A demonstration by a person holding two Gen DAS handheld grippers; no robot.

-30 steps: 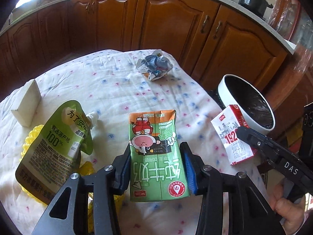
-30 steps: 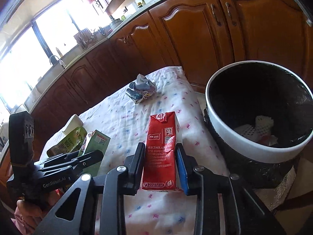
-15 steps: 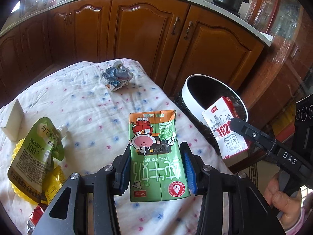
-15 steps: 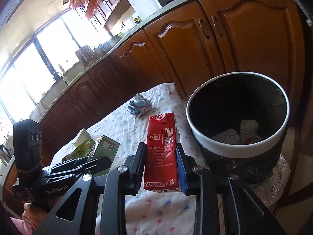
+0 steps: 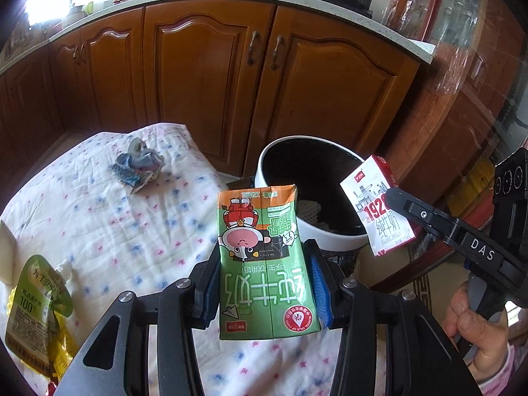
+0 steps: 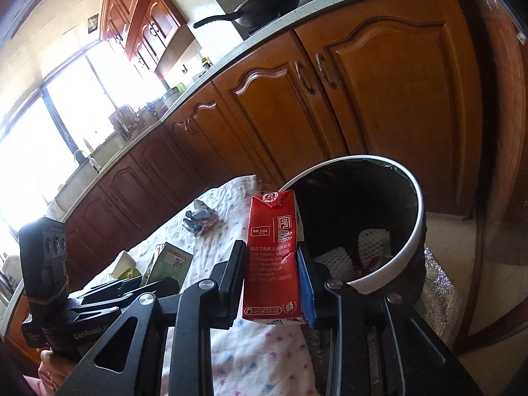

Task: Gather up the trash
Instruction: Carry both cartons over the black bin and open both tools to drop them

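Observation:
My left gripper (image 5: pixel 262 274) is shut on a green milk carton (image 5: pixel 264 260), held above the table's right edge beside the bin. My right gripper (image 6: pixel 272 270) is shut on a red milk carton (image 6: pixel 272 257), held next to the white-rimmed black trash bin (image 6: pixel 417 217). In the left wrist view the red carton (image 5: pixel 376 204) hangs over the bin's right rim (image 5: pixel 333 237). A crumpled blue-white wrapper (image 5: pixel 138 165) lies on the far part of the table. A green drink pouch (image 5: pixel 36 300) lies at the table's left on yellow trash.
The table has a white dotted cloth (image 5: pixel 109 227). Brown kitchen cabinets (image 5: pixel 211 76) stand behind the table and bin. White foam netting (image 6: pixel 373 244) lies inside the bin. A white box (image 6: pixel 123 262) sits at the table's far left.
Both grippers have swung right toward the bin with their cartons. The red carton now hangs at the bin's rim. The green carton has moved from over the table to beside the bin.

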